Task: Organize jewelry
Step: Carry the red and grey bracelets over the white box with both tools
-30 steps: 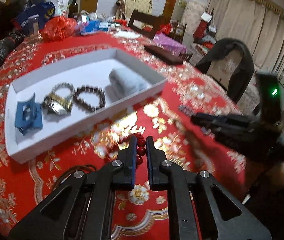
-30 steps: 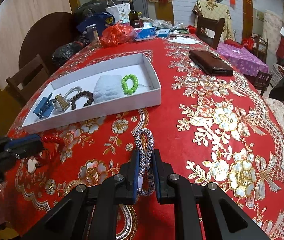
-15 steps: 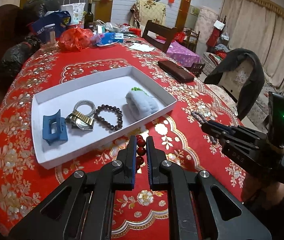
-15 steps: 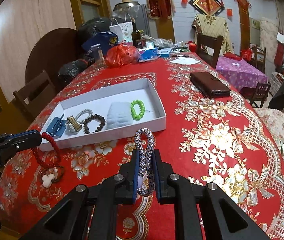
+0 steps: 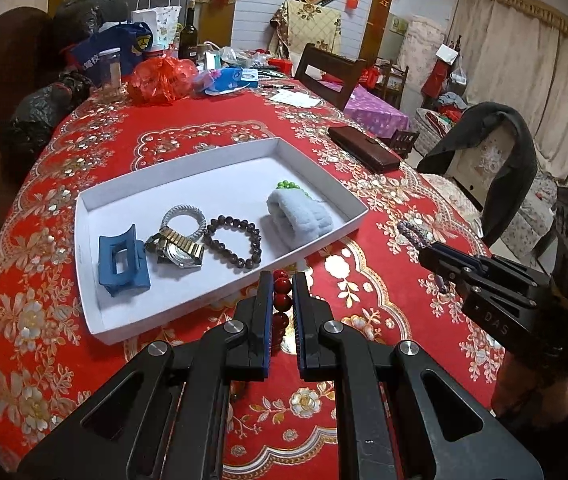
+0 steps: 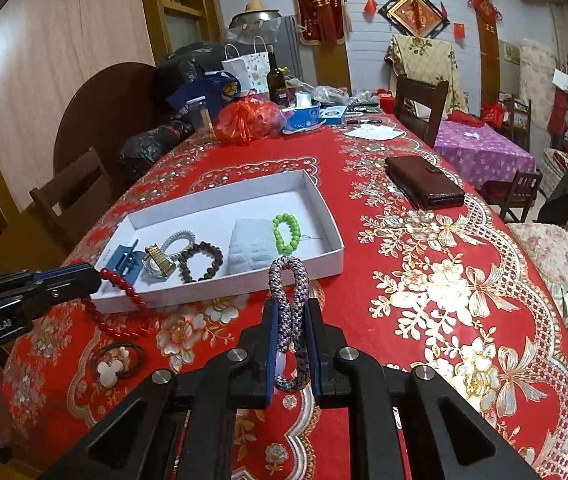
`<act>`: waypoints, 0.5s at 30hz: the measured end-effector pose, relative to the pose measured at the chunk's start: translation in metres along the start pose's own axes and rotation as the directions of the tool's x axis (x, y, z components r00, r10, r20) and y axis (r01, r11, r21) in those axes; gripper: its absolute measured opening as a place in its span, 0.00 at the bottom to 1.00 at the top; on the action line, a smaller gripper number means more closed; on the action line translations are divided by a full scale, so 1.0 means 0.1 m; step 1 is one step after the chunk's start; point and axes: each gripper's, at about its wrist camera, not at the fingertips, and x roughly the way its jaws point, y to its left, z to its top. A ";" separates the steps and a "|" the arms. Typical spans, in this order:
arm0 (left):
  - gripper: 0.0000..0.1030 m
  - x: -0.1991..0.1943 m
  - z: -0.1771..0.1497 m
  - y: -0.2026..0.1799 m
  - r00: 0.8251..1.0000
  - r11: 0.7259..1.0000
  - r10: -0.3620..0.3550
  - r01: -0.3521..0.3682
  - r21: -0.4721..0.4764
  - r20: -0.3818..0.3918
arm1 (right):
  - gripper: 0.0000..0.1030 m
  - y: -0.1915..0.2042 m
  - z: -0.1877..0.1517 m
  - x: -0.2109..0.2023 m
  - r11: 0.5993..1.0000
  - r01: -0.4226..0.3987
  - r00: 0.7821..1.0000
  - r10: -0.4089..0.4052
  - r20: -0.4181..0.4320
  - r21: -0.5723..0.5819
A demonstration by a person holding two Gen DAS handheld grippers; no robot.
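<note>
My left gripper (image 5: pixel 282 280) is shut on a red bead bracelet (image 5: pixel 282 294), which hangs in the air in front of the white tray (image 5: pixel 224 288); in the right wrist view the red beads (image 6: pixel 124 292) dangle from it (image 6: pixel 98 278). My right gripper (image 6: pixel 291 304) is shut on a braided blue-grey cord bracelet (image 6: pixel 288 280), also lifted off the cloth, right of the tray's near corner (image 6: pixel 335 258). The tray holds a blue hair claw (image 5: pixel 122 260), a watch (image 5: pixel 178 250), a grey hair tie (image 5: pixel 184 214), a dark bead bracelet (image 5: pixel 236 242), a pale rolled cloth (image 5: pixel 299 214) and a green bead bracelet (image 6: pixel 285 234).
A flower hair tie (image 6: pixel 118 362) lies on the red tablecloth (image 6: pixel 423 300) near the front left. A brown wallet (image 6: pixel 423 186) lies beyond the tray on the right. Bags, a bottle and boxes crowd the far end. Chairs stand around the table.
Both grippers have risen with their bracelets, which now hang off the cloth. The tray appears farther below and more fully in both views.
</note>
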 end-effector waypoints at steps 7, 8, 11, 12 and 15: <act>0.07 0.04 0.03 0.04 1.000 1.000 0.003 -0.003 -0.003 -0.001 | 0.12 0.15 0.10 0.02 1.000 -0.028 0.999 0.028 0.017 -0.009; 0.07 0.05 0.03 0.05 1.000 1.000 0.003 -0.003 -0.003 -0.002 | 0.12 0.17 0.11 0.04 1.000 -0.030 0.999 0.030 0.014 -0.009; 0.07 0.07 0.03 0.09 1.000 1.000 0.006 -0.006 -0.011 -0.004 | 0.12 0.20 0.14 0.08 0.999 -0.035 0.999 0.035 0.009 -0.010; 0.07 0.08 0.04 0.12 1.000 1.000 0.005 -0.005 -0.015 -0.005 | 0.12 0.21 0.17 0.09 0.999 -0.037 0.999 0.037 0.011 -0.009; 0.07 0.12 0.06 0.17 1.000 1.000 0.007 -0.007 -0.024 -0.007 | 0.12 0.25 0.27 0.13 0.999 -0.043 0.999 0.043 0.003 -0.007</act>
